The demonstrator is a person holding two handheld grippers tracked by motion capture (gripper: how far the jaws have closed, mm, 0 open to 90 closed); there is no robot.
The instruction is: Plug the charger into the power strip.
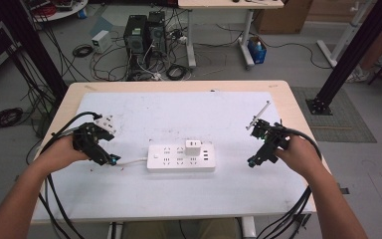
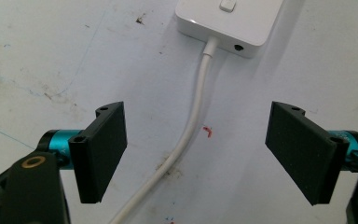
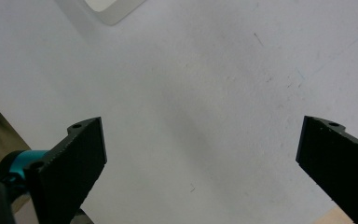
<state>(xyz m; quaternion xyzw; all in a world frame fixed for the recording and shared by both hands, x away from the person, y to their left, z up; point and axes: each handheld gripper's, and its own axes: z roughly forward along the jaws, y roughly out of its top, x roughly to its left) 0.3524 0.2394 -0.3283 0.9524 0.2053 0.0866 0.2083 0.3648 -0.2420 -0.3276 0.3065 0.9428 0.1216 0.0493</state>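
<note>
Both tongs released: left tongs (image 2: 196, 156) straddle one cord (image 2: 193, 126); right tongs (image 3: 200, 170) empty; one power strip (image 1: 180, 157).

power strip (image 1: 180, 157) centre, charger (image 1: 193, 147) plugged in | left gripper (image 1: 110, 160) 9 o'clock at cord (image 1: 132, 161) | right gripper (image 1: 252, 162) 3 o'clock, apart

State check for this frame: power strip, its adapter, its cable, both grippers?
Power strip: flat on the white mat, no gripper touching it.
White adapter: plugged into the strip, upright.
Strip's cable: lies loose between the left gripper's jaws, ungripped.
Left gripper: open.
Right gripper: open wide, empty.
</note>
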